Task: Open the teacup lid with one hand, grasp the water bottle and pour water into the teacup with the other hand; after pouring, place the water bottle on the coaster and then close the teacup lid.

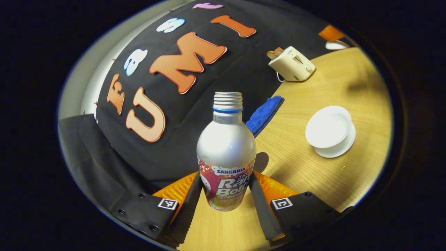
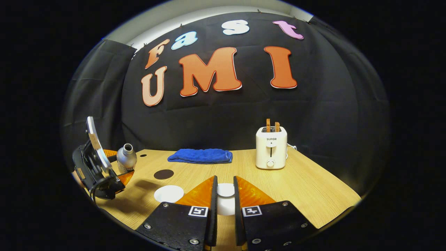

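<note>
The left gripper (image 1: 225, 195) fingers squeeze the water bottle (image 1: 226, 153), the right gripper (image 2: 224, 195) fingers pinch the teacup lid (image 2: 225, 190), so pouring comes next.

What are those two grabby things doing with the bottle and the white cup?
A person is working two hand-held grippers. The left gripper has its jaws clamped on the water bottle, which has no cap on. The right gripper has its jaws close around a white piece, maybe the teacup lid, though that is hard to tell. The dark coaster sits bare.
</note>
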Available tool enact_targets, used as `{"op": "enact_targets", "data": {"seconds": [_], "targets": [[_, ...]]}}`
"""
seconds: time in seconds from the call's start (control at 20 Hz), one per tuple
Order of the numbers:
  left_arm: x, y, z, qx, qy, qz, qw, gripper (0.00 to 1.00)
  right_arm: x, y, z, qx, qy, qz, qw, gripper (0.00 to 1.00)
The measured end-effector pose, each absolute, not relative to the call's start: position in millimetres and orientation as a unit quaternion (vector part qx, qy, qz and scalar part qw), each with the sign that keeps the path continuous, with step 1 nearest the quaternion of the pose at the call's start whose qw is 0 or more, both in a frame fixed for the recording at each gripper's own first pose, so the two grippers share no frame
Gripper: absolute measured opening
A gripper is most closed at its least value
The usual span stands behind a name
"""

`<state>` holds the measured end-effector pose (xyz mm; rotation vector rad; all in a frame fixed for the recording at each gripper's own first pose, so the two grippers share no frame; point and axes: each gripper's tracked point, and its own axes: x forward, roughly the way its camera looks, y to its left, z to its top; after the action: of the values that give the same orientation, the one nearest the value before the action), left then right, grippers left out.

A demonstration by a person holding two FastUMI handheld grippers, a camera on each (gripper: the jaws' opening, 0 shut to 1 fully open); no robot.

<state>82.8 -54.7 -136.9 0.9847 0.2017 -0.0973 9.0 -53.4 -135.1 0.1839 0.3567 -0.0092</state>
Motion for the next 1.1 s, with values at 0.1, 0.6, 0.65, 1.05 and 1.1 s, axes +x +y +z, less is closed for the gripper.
{"op": "enact_targets", "data": {"seconds": [0.1,0.6,0.65,1.05,1.1], "targets": [[80,-57,-139,0.506,0.090,-0.053,0.856,0.79,7,-58,-137,0.097,0.178,-0.008,0.979,0.21],[94,-68,-150,0.647,0.054,-0.094,0.755,0.87,-1,-74,-142,0.097,0.179,-0.023,0.979,0.22],[97,-70,-150,0.656,0.050,-0.097,0.747,0.87,-1,-74,-142,0.096,0.178,-0.023,0.979,0.21],[103,-91,-137,0.728,0.003,-0.110,0.677,0.81,-3,-72,-141,0.087,0.177,-0.021,0.980,0.21],[101,-94,-136,0.736,-0.002,-0.112,0.668,0.80,-4,-72,-141,0.086,0.176,-0.019,0.980,0.22]]}}
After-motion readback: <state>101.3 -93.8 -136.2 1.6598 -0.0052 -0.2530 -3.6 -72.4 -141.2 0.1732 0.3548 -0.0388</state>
